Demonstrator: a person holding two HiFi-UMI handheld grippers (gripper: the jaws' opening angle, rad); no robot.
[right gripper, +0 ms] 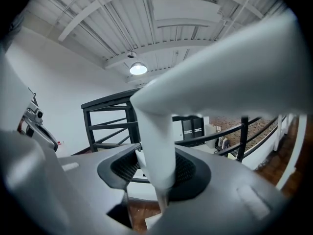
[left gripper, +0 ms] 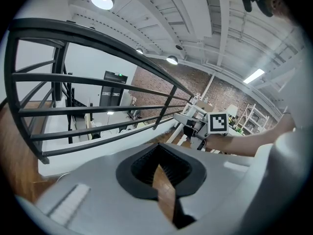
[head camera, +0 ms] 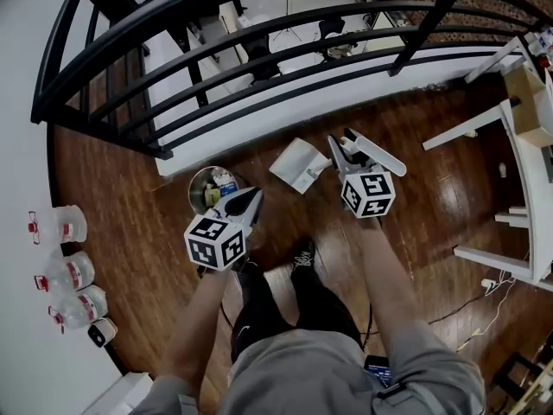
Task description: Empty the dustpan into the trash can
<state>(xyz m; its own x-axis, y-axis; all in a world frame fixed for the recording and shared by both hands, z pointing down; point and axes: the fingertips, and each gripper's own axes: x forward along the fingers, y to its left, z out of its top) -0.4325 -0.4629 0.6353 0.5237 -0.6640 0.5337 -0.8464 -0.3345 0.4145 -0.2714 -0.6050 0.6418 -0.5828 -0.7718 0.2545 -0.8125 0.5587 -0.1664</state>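
Note:
A white dustpan hangs just above the wooden floor in the head view, its long handle running up to the right. My right gripper is shut on that handle. In the right gripper view the handle stands between the pads and bends away to the upper right. A small round trash can with rubbish inside stands on the floor left of the dustpan. My left gripper hovers over the can's near edge. Its jaws meet at the tips with nothing between them.
A black metal railing curves across the far side, with a drop behind it. A white table frame stands at the right. Several plastic bottles line the left wall. Cables lie on the floor at the lower right.

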